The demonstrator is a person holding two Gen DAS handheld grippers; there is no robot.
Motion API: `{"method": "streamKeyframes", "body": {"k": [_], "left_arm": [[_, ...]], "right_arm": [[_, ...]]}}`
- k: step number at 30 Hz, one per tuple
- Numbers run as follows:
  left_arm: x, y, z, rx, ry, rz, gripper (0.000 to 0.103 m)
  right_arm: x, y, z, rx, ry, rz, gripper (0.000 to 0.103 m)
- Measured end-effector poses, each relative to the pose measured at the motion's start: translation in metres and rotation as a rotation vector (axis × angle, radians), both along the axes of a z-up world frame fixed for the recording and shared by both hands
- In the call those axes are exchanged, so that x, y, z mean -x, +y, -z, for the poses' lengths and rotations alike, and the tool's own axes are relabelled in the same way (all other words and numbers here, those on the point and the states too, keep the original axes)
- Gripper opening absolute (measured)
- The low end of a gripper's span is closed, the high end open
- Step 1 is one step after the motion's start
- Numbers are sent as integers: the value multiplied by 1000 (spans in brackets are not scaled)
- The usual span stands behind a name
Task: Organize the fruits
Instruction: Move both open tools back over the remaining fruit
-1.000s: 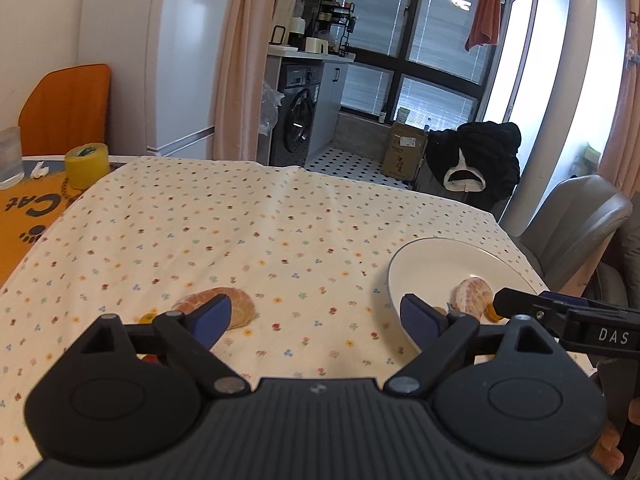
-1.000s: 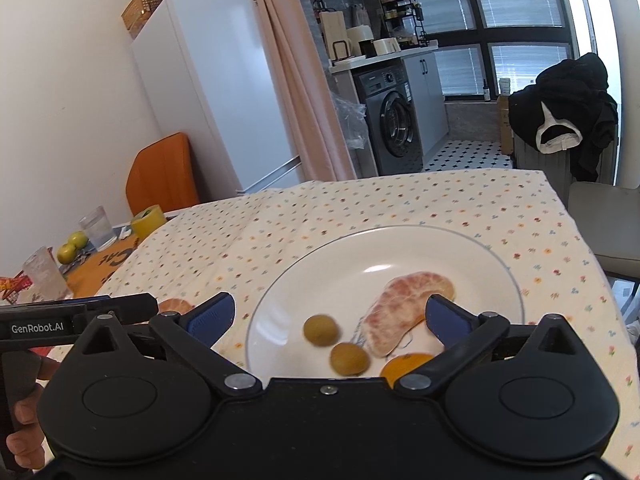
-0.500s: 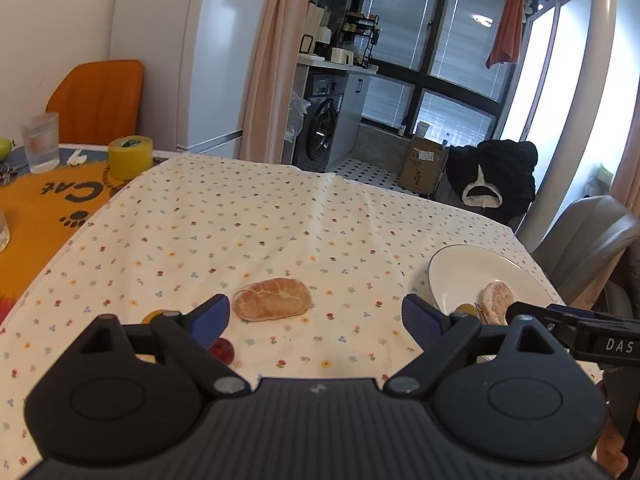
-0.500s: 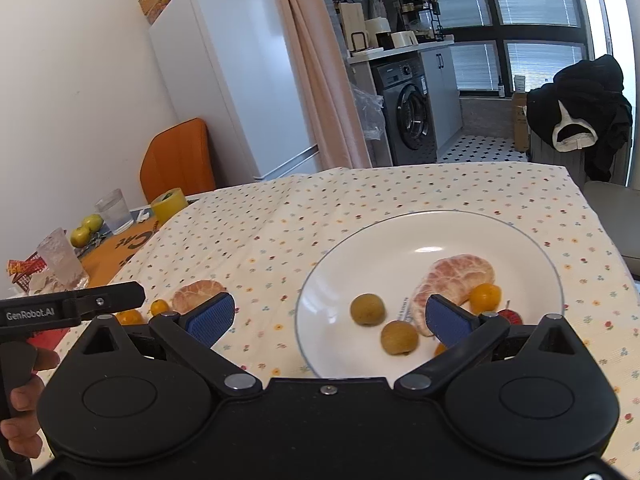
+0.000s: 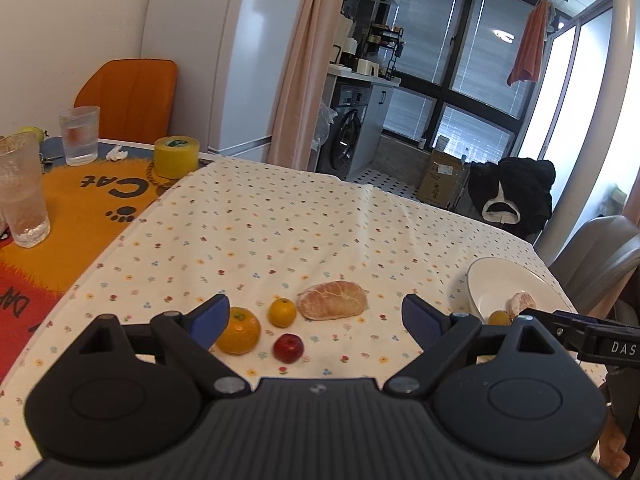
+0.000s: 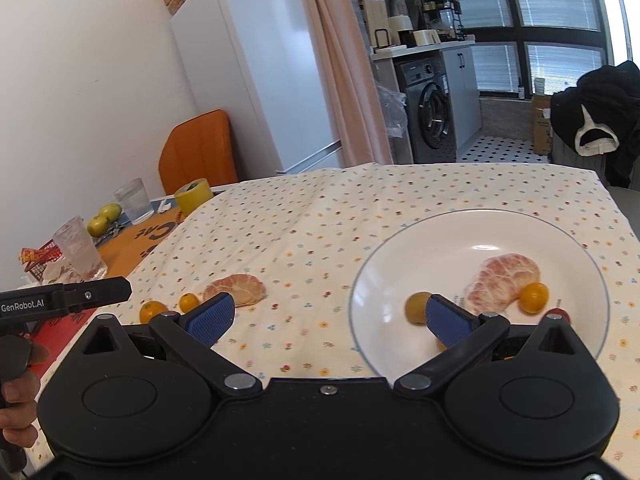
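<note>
On the flowered cloth lie a peeled citrus half [image 5: 333, 305] [image 6: 236, 289], a mandarin [image 5: 239, 330] [image 6: 151, 310], a small orange fruit [image 5: 282, 312] [image 6: 189, 302] and a red fruit [image 5: 288, 347]. My left gripper [image 5: 316, 318] hangs open just in front of them, holding nothing. The white plate [image 6: 448, 236] [image 5: 486, 280] holds a peeled citrus piece [image 6: 502, 282], a small orange fruit [image 6: 533, 297], a brown-green fruit [image 6: 417, 307] and a red fruit [image 6: 560, 313] at its near edge. My right gripper [image 6: 330, 318] is open and empty, its right finger over the plate's near-left part.
An orange cat mat [image 5: 80, 196] at the left carries two glasses [image 5: 22, 196], a yellow tape roll [image 5: 176, 156] and green apples [image 6: 105, 218]. An orange chair [image 5: 128, 98] and a fridge stand behind. A grey chair [image 5: 600, 256] sits by the table's right edge.
Both grippers have drawn back and up from the table. More of the loose fruit by the left gripper and of the plate has come into view. Both stay open.
</note>
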State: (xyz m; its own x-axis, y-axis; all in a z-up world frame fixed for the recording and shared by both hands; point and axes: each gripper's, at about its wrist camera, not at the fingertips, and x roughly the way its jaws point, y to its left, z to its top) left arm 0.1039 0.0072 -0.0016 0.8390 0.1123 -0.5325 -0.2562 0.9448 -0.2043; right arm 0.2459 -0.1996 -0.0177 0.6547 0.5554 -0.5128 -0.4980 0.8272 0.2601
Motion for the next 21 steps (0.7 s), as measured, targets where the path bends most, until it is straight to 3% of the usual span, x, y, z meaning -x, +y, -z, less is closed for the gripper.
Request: {"method": "streamKeyframes", "body": {"k": [15,21], "left_arm": [[10,22,9,13,-19,-54,89],[8,33,19,34,-6,-83,79]], "right_arm": [[-1,33,1,24,-2,-67,103],[-4,48,3,34,-2,-96,103]]}}
